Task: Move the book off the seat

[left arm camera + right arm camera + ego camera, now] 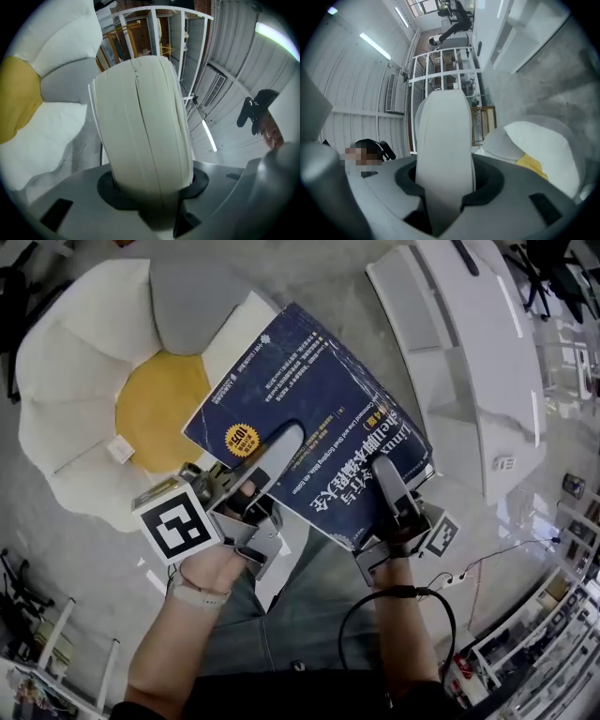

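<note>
While both grippers grip it along its near edge, the book (314, 399) hangs in the air, dark blue cover up, slanting from near left to far right. The left hand-held gripper (277, 448) is clenched on the near-left corner, one jaw lying flat on the cover beside a round yellow badge (241, 440). In the left gripper view the pale page block fills the gap between the jaws. The right hand-held gripper (387, 482) is clamped on the near-right part of the same edge – its own view likewise shows the thick page edge wedged between its jaws. The flower-shaped seat (80, 362), with white petals, one grey petal and a yellow centre, stands on the grey floor (319, 273) to the left. The book's far-left corner overhangs the seat's right-hand petals – whether it touches them cannot be told – while the rest is above the floor and the person's legs. A white piece of furniture (469, 362) stands at far right.
</note>
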`<state>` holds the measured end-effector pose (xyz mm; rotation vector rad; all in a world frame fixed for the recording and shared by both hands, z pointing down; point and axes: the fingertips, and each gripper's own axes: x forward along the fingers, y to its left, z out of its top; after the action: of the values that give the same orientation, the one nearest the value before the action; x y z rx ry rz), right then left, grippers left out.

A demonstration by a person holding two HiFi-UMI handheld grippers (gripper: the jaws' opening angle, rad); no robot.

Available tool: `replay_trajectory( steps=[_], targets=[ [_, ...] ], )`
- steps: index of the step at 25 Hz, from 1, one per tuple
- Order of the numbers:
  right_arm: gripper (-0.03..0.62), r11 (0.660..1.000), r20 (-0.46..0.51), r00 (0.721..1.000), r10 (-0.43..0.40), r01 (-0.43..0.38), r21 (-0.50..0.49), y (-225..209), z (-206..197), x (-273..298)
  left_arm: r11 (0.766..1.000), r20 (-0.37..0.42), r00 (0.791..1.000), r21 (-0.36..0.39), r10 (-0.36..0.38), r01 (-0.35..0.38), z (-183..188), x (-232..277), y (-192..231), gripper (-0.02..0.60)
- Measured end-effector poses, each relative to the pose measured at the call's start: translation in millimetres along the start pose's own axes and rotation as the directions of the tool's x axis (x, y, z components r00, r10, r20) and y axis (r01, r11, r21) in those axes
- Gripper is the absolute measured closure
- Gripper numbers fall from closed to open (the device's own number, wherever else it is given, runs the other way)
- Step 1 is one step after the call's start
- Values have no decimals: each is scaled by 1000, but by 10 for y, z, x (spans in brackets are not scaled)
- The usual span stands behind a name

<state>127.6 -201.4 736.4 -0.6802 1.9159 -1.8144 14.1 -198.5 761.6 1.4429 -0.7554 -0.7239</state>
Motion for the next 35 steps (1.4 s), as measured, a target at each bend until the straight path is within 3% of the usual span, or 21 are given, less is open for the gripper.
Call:
replay_trajectory(
  steps=[4,8,15,19,23,29,35],
  targets=[
    [422,998,-69,997,-36,33,-55,-6,-25,12,999,66,998,-31,-24,26,-50,-79,42,396],
    [422,996,-22,998,-58,56,-71,-42,-10,-20,998,23,999,-55,-29,30,-56,-16,92,396],
    [422,997,47,997,-60,63,-52,-13,12,-55,1000,-67,998,12,-8,9,11,76,-28,396],
    [422,995,51,995,-80,83,-56,-17,14,-47,998,-76,997,-57,2,-6,-44,71,18,396],
    [422,995,64,994,-85,89,-54,-26,4,-67,999,-99,995,-53,6,-12,-72,71,34,396],
    [422,994,38,995,-94,96,-48,-45,2,-57,998,-69,998,-54,7,-11,-59,55,19,396],
    [422,989,12,995,-104,105,-107,-42,-30,-42,999,-56,998,-52,-20,17,-72,0,46,396]
  ],
)
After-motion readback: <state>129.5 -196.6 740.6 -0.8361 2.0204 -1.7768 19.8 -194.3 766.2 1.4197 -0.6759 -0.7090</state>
